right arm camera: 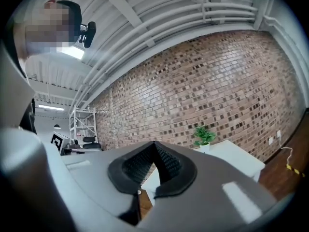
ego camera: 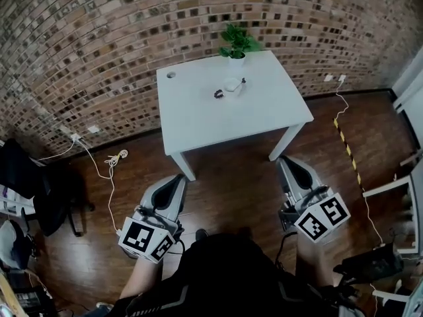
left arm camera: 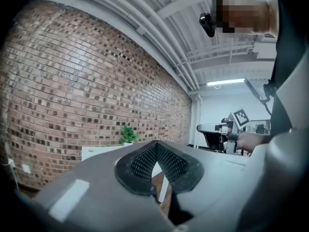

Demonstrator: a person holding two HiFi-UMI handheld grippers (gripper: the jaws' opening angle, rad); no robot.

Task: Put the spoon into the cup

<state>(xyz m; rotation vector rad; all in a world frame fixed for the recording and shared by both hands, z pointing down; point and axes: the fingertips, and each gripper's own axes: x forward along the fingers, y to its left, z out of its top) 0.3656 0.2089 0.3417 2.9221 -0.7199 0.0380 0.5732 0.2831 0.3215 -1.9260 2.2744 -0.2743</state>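
Note:
A white cup [ego camera: 231,84] stands near the middle of the white table [ego camera: 198,121], far ahead of me. A small dark thing [ego camera: 218,94], perhaps the spoon, lies just left of the cup; it is too small to tell. My left gripper [ego camera: 180,177] and right gripper [ego camera: 284,159] are held over the wooden floor, short of the table's near edge, pointing towards it. Both are shut with nothing between the pads, as the left gripper [left arm camera: 155,143] and the right gripper [right arm camera: 155,143] show in their own views. Neither gripper view shows the cup.
A potted plant [ego camera: 236,45] stands at the table's far edge, by the brick wall. A black chair [ego camera: 39,190] is at the left, and cables [ego camera: 112,160] lie on the floor. A striped cable [ego camera: 347,140] and white furniture [ego camera: 410,190] are at the right.

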